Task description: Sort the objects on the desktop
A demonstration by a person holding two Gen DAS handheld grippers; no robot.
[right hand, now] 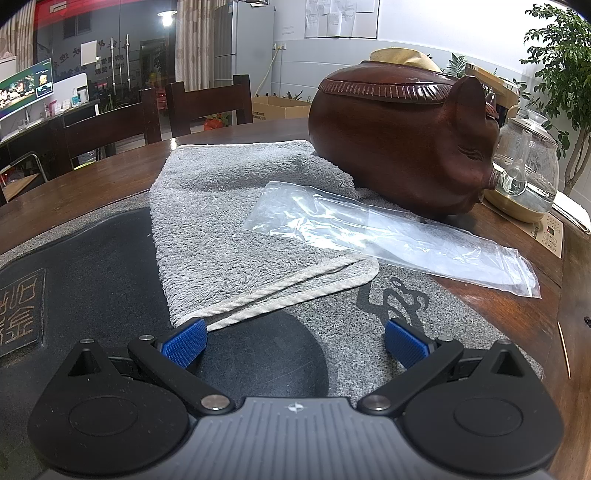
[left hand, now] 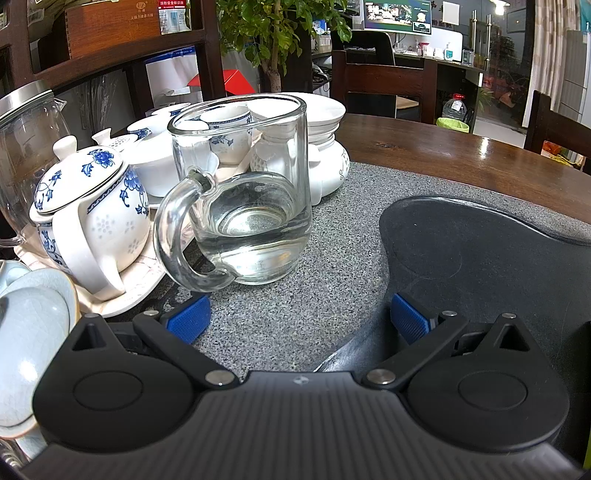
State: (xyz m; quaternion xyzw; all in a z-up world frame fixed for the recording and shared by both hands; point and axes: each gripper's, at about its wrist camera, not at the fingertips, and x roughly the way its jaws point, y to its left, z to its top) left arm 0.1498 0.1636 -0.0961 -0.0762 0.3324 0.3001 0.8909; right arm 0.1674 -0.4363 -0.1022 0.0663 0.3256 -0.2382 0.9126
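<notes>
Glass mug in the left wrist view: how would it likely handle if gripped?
The glass mug is probably slippery and fragile: smooth clear walls. Water fills its bottom, so it is likely bottom-heavy, and tilting could spill. Its looped handle faces the open left gripper, offering a likely hold.

Bright indoor light is falling evenly, and a ceiling lamp (right hand: 166, 16) is flaring far left. Glare is streaking the wooden table (left hand: 480, 155) and the plastic bag (right hand: 388, 236). Fisheye curvature is bending the edges; dark vignetting is filling the corners.
</notes>
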